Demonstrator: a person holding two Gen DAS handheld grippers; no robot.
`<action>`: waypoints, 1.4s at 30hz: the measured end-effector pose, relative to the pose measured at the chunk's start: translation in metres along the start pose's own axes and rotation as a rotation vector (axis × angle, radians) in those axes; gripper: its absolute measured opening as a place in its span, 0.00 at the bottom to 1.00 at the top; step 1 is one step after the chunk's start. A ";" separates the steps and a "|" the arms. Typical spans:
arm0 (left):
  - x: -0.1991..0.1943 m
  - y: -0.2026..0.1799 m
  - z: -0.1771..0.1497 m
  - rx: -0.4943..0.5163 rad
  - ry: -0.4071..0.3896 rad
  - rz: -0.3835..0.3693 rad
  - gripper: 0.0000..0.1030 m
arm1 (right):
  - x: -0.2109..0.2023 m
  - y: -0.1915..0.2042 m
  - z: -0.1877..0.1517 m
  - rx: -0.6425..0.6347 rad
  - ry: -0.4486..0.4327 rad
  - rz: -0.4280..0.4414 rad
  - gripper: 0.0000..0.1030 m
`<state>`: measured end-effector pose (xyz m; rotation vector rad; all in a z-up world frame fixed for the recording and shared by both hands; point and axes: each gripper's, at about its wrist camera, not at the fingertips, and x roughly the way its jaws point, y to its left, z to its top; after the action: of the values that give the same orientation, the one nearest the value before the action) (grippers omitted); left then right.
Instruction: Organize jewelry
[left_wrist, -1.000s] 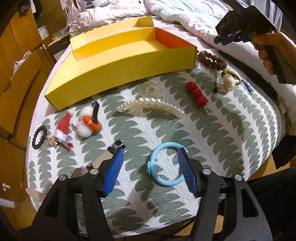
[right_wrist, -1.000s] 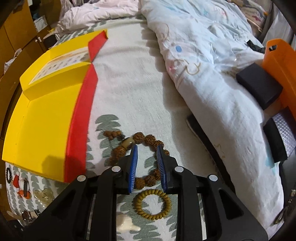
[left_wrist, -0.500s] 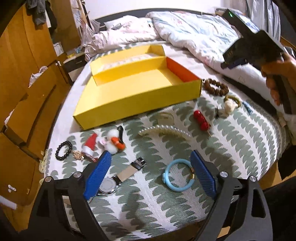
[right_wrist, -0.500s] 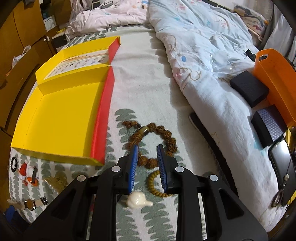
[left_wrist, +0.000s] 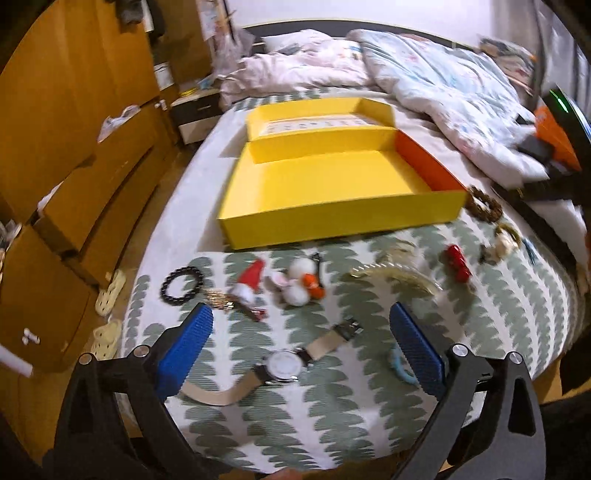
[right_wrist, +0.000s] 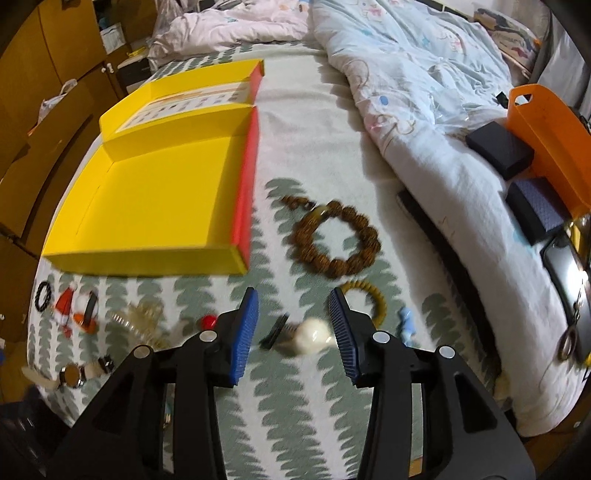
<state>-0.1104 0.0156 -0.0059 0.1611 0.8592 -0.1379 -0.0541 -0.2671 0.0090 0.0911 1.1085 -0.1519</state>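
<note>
left gripper (left_wrist: 301, 339) fingers wide apart above the watch (left_wrist: 282, 365); right gripper (right_wrist: 293, 314) fingers apart above the shell (right_wrist: 312, 332), near bracelet (right_wrist: 338, 238).

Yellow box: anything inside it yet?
The yellow box shows a bare floor in its big compartment; no jewelry there. The far compartment shows only a printed card. The floor right behind the near wall is hidden.

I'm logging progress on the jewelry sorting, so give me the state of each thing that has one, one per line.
left hand-held gripper: open, holding nothing
right hand-held gripper: open, holding nothing
yellow box: open, nothing inside
wristwatch: unbuckled, strap lying flat
brown bead bracelet: on the cloth, outside the box
</note>
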 end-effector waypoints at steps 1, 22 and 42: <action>-0.001 0.005 0.001 -0.015 -0.002 0.001 0.95 | 0.000 0.003 -0.005 -0.005 0.002 0.001 0.53; -0.002 0.036 -0.010 -0.101 0.012 0.043 0.95 | -0.024 0.025 -0.079 0.002 -0.046 -0.083 0.70; -0.002 0.025 -0.011 -0.084 0.002 0.005 0.95 | -0.031 0.016 -0.080 0.025 -0.059 -0.115 0.79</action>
<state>-0.1148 0.0422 -0.0091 0.0844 0.8653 -0.0971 -0.1353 -0.2376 0.0011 0.0451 1.0536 -0.2698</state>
